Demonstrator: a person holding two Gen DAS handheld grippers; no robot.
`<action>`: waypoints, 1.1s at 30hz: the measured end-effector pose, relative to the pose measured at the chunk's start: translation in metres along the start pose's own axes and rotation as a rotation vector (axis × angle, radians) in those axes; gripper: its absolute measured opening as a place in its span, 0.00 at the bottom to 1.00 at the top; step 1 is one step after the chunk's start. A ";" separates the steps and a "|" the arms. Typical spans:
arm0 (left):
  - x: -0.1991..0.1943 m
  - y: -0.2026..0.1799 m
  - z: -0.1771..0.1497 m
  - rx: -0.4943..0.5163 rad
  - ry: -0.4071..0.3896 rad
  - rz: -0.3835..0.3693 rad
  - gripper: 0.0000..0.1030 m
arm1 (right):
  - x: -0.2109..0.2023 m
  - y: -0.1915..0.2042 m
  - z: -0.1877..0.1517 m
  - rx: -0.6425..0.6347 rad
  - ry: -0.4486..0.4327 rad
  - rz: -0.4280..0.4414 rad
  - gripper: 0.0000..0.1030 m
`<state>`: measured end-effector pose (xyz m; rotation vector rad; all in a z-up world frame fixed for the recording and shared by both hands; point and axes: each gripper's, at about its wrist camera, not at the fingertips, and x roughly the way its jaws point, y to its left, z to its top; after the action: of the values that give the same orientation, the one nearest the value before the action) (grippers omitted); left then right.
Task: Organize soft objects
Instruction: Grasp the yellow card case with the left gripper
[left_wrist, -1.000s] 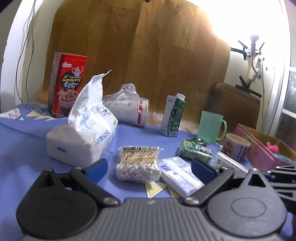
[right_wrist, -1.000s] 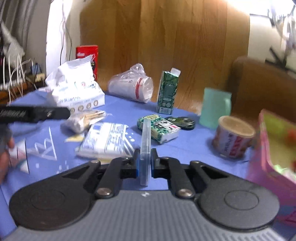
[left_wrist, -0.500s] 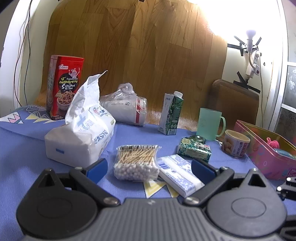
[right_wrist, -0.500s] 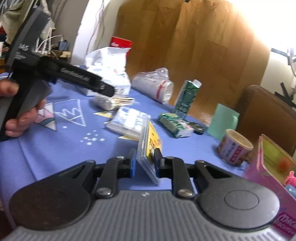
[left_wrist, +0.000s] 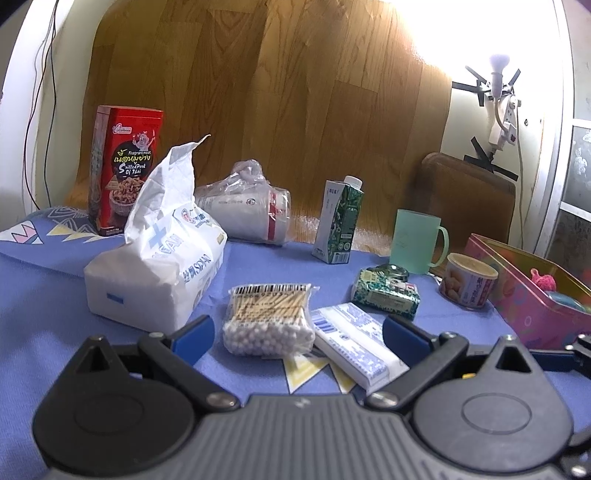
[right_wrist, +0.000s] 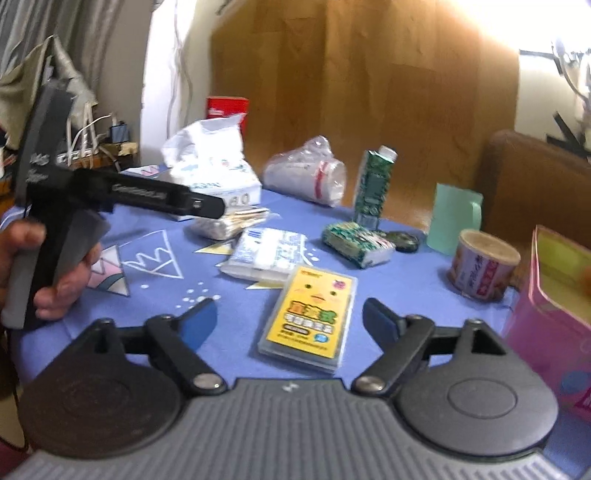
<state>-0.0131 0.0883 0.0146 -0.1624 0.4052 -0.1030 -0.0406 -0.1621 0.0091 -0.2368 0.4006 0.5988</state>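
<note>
My right gripper is open; a flat yellow pack in a clear case lies on the blue cloth between its fingers. My left gripper is open above a bag of cotton swabs and a blue-white tissue pack. A big white tissue bag sits left of them, and a green tissue pack to the right. In the right wrist view the left gripper's body is held by a hand at the left, over the swabs and the tissue pack.
A pink tin box with soft toys stands at the right edge. A red snack box, bagged paper cups, a green carton, a mint mug and a small tub stand behind.
My right gripper opened and let go of the yellow pack, which now lies flat on the cloth. It was held upright before. The left gripper hardly moved.
</note>
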 end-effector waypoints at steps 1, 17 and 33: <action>0.001 0.000 0.000 0.002 0.002 0.001 0.99 | 0.005 -0.001 0.001 0.003 0.024 -0.013 0.87; 0.000 -0.018 0.000 0.006 0.099 -0.076 0.99 | 0.007 -0.017 -0.013 0.106 0.111 0.058 0.60; 0.020 -0.103 -0.013 -0.111 0.418 -0.401 0.95 | -0.019 -0.040 -0.028 0.275 0.080 0.183 0.60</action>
<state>-0.0070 -0.0170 0.0136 -0.3329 0.7925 -0.5159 -0.0398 -0.2125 -0.0034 0.0395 0.5808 0.7069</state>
